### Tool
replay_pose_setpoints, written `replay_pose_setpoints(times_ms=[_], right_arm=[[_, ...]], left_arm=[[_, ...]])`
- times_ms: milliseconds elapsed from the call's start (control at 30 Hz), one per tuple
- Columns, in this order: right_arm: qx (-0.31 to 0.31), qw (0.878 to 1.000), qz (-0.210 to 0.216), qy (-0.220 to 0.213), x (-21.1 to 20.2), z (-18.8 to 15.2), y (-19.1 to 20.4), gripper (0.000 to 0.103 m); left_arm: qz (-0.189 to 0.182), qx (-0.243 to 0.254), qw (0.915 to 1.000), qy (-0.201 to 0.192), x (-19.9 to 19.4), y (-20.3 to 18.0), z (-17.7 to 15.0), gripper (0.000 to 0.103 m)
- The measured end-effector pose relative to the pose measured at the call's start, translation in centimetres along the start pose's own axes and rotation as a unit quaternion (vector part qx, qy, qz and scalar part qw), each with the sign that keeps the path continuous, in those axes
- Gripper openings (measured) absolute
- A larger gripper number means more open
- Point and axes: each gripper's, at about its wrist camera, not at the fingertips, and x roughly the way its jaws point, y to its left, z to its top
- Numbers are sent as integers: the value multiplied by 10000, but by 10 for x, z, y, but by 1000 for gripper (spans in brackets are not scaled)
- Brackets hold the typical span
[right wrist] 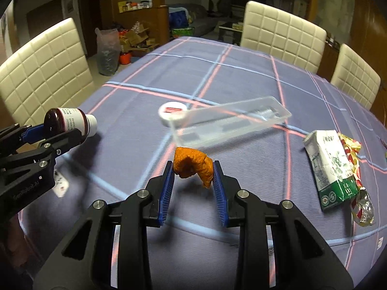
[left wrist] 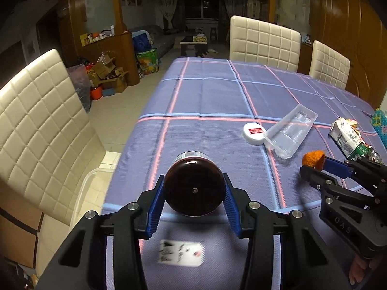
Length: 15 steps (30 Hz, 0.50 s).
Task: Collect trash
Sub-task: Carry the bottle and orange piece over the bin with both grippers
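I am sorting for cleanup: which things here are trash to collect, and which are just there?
Trash:
bottle in left tongs
orange peel in right tongs
white lid
clear tray
carton
wrapper

Just there:
tablecloth
chairs

Ahead of your left gripper, past the brown bottle it clamps, the tablecloth lies bare to the far edge. Ahead of your right gripper, just beyond the orange peel it pinches, the clear plastic tray and white lid block the way. To its right, a milk carton and crumpled wrapper stand in the way. Between the two grippers the cloth is open.
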Motion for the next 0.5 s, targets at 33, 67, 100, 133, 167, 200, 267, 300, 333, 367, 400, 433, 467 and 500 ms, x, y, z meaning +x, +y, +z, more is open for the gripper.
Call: replay_pose_setpoints(times_ms=[33,67,100,133,167,200,267,300,333,367,400,433,467,500], right_arm=[[-32,10000,14,-11,-1,0,4,33],[-71,10000,30,-24,-2,1,9,33],[-119,9999,49,-39,-4,2,14,33],[-149,9999,60,-47,-5,2,18,33],[-186,9998,72,-56,-6,3,23,33],[-234,9997,89,-69,-7,4,28,33],[-295,9995,109,-90,-9,6,36,33],[-324,9993,125,-100,-10,8,41,33],[-364,9992,148,-113,-11,9,47,33],[-405,9990,162,-127,-11,11,52,33],[-466,9986,177,-149,-12,13,59,33],[-502,9984,189,-160,-12,14,63,33],[-544,9981,209,-175,-12,16,68,33],[-594,9978,237,-190,-13,18,75,33]], left_arm=[[16,-24,10000,-27,-3,4,-1,44],[34,-45,10000,-50,-5,7,-2,44],[56,-81,9999,-76,-8,12,-3,44],[69,-108,9999,-93,-10,15,-4,44],[85,-142,9998,-116,-13,20,-4,44],[99,-160,9997,-129,-15,23,-5,44],[149,-202,9995,-171,-19,31,-8,44],[166,-219,9994,-186,-21,34,-9,44],[188,-249,9993,-204,-23,38,-10,44],[200,-273,9992,-215,-24,42,-11,44],[224,-318,9990,-230,-27,48,-12,44],[240,-342,9988,-235,-28,51,-13,44],[262,-371,9987,-241,-29,55,-14,44],[297,-409,9984,-246,-30,61,-16,44]])
